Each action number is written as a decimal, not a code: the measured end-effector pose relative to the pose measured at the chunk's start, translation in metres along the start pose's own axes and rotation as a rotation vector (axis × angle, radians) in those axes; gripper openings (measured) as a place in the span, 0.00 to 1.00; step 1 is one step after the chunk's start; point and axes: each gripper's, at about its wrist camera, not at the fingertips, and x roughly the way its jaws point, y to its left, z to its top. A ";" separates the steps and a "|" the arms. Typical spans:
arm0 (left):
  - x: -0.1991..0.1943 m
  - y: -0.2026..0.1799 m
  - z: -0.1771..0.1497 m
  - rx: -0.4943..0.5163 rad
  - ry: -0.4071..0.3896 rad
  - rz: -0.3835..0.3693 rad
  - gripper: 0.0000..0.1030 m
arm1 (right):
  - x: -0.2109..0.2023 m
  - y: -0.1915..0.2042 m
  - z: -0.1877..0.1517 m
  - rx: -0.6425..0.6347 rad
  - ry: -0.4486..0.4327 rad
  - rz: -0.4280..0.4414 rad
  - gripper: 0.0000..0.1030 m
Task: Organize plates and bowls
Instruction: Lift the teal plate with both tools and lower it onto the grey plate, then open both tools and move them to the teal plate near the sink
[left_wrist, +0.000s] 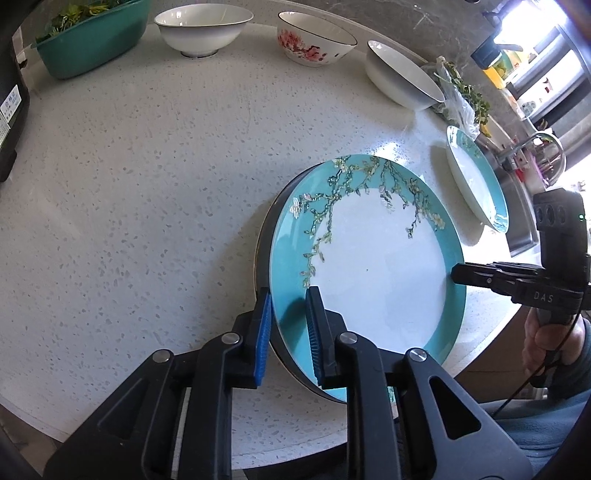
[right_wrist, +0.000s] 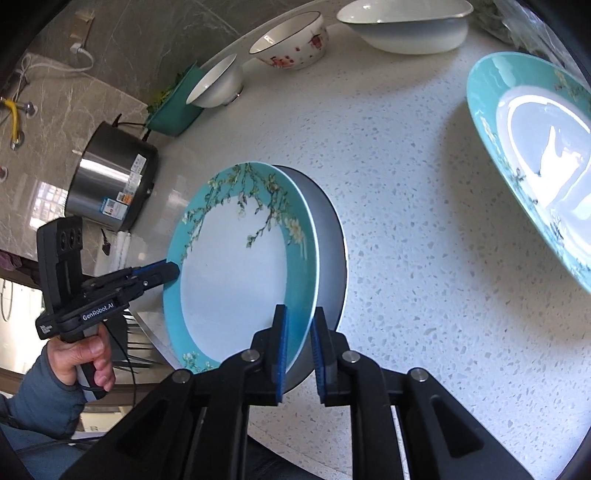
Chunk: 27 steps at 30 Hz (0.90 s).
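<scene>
- The round teal-rimmed plate with a blossom-branch pattern (left_wrist: 369, 266) is held tilted above the speckled white countertop (left_wrist: 147, 184); its rim is straddled by the left gripper (left_wrist: 290, 325) and the right gripper (right_wrist: 299, 343), whose jaws are narrowly parted around it.
- "GenRobot.AI" is read on the left gripper.
- Bare counter lies behind the plate.
- A second teal plate (right_wrist: 535, 147) and three bowls are set farther back.

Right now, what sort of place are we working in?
Most likely a home kitchen: a speckled stone countertop holding bowls and plates, a steel cooking pot by the wall, and a sink faucet at the counter's far end. Both grippers hold the teal plate.
</scene>
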 end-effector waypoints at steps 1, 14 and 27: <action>0.000 0.000 0.000 -0.002 -0.002 0.001 0.17 | 0.000 0.001 0.000 -0.005 0.000 -0.007 0.16; -0.002 -0.004 -0.005 -0.010 -0.029 0.078 0.19 | -0.002 0.012 -0.004 -0.085 -0.011 -0.078 0.23; -0.047 -0.008 0.019 0.014 -0.171 -0.023 0.73 | -0.013 0.039 -0.003 -0.105 -0.088 -0.266 0.68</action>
